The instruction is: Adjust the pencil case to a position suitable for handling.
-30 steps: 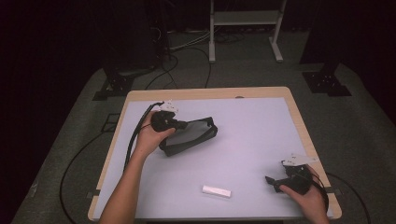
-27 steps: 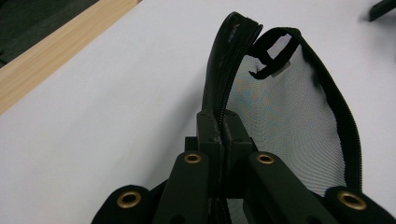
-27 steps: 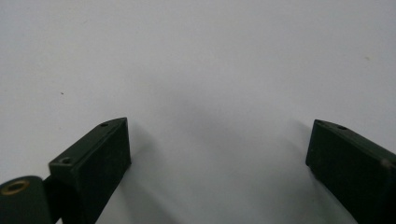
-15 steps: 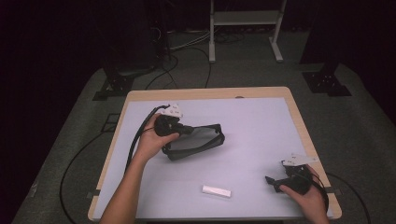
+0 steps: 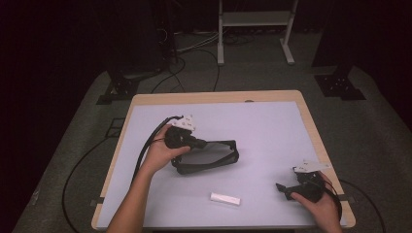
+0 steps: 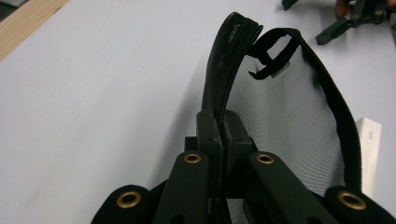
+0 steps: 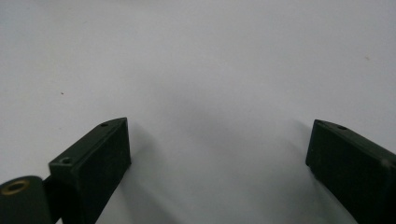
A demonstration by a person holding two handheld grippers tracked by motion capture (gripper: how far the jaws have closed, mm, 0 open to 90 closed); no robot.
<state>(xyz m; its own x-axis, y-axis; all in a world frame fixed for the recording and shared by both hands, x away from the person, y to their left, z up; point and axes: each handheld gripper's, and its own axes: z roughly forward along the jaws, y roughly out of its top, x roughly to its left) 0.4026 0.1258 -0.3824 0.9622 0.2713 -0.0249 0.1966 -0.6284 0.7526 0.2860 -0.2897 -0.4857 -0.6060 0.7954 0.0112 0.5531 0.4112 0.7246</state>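
Partly, the black mesh pouch [image 6: 285, 126] is hard to read: in the left gripper view its near end runs out of frame beneath the jaws, and the see-through mesh lets the pale desk [image 5: 272, 126] show through, so where fabric ends is unclear. In the high view the person's left hand [image 5: 158, 153] covers the pouch's [image 5: 209, 158] left end. The right hand [image 5: 320, 204] is cut off by the bottom edge of that view.

The left hand-held gripper [image 6: 220, 135] is clamped on the pouch's zippered rim, jaws pressed together with the zipper tape [image 6: 224, 60] rising between them; the pouch extends from the jaws toward the desk's right edge, lying left of centre, its mouth gaping. The right hand-held gripper [image 5: 283, 189] rests near the desk's front right corner, well apart from the pouch, its jaws spread wide over bare desk in the right gripper view [image 7: 219, 158]. A small white block [image 5: 225, 198] lies near the front edge, between the two hand-held grippers.

Compared with half a second ago, the left hand-held gripper and pouch have shifted slightly toward the right edge and the pouch lies flatter and longer; the right hand-held gripper and white block have stayed put.
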